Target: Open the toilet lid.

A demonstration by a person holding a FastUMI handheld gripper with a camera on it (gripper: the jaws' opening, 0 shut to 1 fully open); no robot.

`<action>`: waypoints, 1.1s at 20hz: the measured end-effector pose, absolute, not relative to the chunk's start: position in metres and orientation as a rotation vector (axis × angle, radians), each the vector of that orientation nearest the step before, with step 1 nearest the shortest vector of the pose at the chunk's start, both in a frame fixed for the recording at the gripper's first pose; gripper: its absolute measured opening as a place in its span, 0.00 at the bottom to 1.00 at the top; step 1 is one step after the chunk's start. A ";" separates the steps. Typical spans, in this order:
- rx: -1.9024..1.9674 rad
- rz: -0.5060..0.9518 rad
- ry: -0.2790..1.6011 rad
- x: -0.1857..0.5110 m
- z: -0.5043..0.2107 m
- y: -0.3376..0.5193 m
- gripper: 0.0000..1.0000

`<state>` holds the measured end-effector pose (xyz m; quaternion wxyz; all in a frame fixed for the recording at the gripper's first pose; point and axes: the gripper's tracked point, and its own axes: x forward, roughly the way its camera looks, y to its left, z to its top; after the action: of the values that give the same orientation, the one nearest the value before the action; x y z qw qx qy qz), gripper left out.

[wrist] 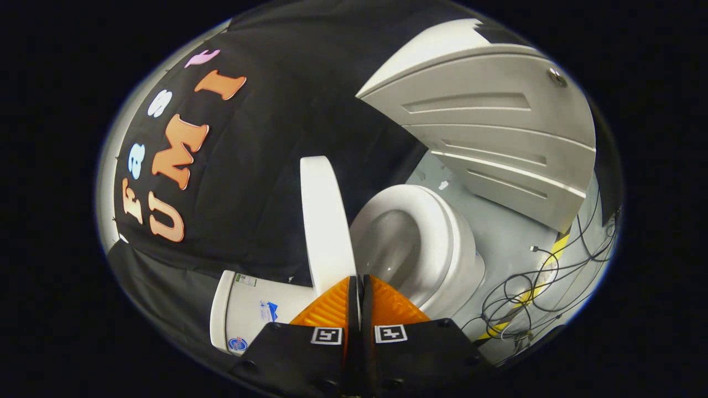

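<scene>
The white toilet lid (325, 221) is raised and stands on edge, away from the seat. Beside it the white seat ring (442, 232) and the open bowl (392, 243) are uncovered. The white tank (249, 315) lies behind the lid, partly hidden by my fingers. My gripper (358, 279) is shut, its two fingers pressed together with only a thin slit between them. The tips sit right at the lid's near edge, between the lid and the bowl. I cannot make out any part of the lid held between the fingers.
A pale panelled door or cabinet front (498, 127) stands beyond the toilet. Loose black cables (531, 287) and a yellow strip (545, 271) lie on the grey floor (503, 232) beside the bowl. The black cloth wall (265, 155) hangs close behind the lid and tank.
</scene>
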<state>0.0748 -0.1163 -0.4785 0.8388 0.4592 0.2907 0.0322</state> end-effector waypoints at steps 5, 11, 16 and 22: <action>0.873 0.057 0.564 0.075 -0.437 -0.088 0.08; 0.758 0.053 0.530 0.073 -0.401 -0.057 0.08; 0.652 0.075 0.518 0.068 -0.378 -0.028 0.08; 0.546 0.096 0.497 0.062 -0.351 0.011 0.08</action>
<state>0.0617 0.0110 -0.3514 0.9314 0.2667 0.2430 0.0471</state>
